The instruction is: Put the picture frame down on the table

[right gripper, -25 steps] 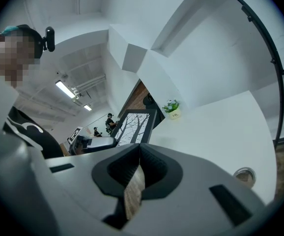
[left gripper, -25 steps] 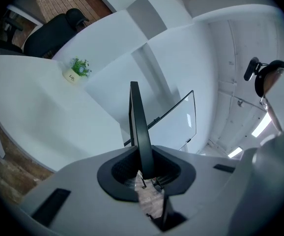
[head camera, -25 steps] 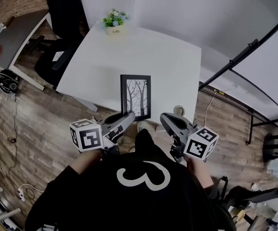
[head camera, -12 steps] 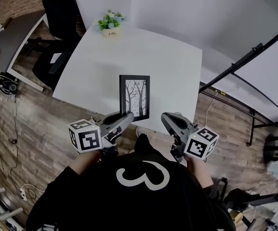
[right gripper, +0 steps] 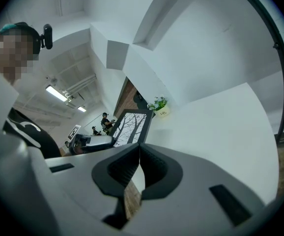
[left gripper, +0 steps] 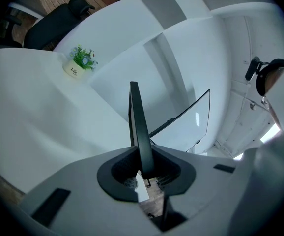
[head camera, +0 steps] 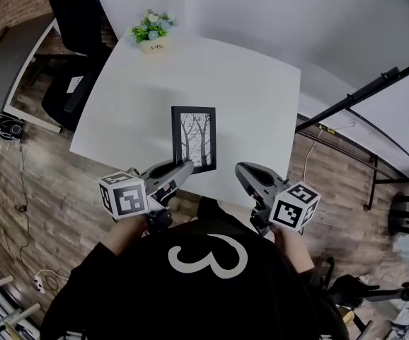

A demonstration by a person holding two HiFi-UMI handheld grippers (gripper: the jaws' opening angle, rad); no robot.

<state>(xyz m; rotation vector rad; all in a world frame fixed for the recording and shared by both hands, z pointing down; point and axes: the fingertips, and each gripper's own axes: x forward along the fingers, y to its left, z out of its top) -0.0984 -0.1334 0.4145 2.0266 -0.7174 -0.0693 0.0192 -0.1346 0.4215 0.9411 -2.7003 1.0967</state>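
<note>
Pinching the picture frame (head camera: pixel 194 137) edge-on, left tongs (head camera: pixel 185 166) hide its corner; right tongs (head camera: pixel 240 170) closed, empty.

item: white table (head camera: pixel 254 91), squarish top, which we log as standing on a wood-plank floor (head camera: pixel 42 168). on it we count one small potted plant (head camera: pixel 150 32), green leaves, pale flowers, white pot, at the far left corner.

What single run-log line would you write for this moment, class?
left gripper: shut on picture frame | right gripper: shut, empty | frame: over white table, not released
</note>
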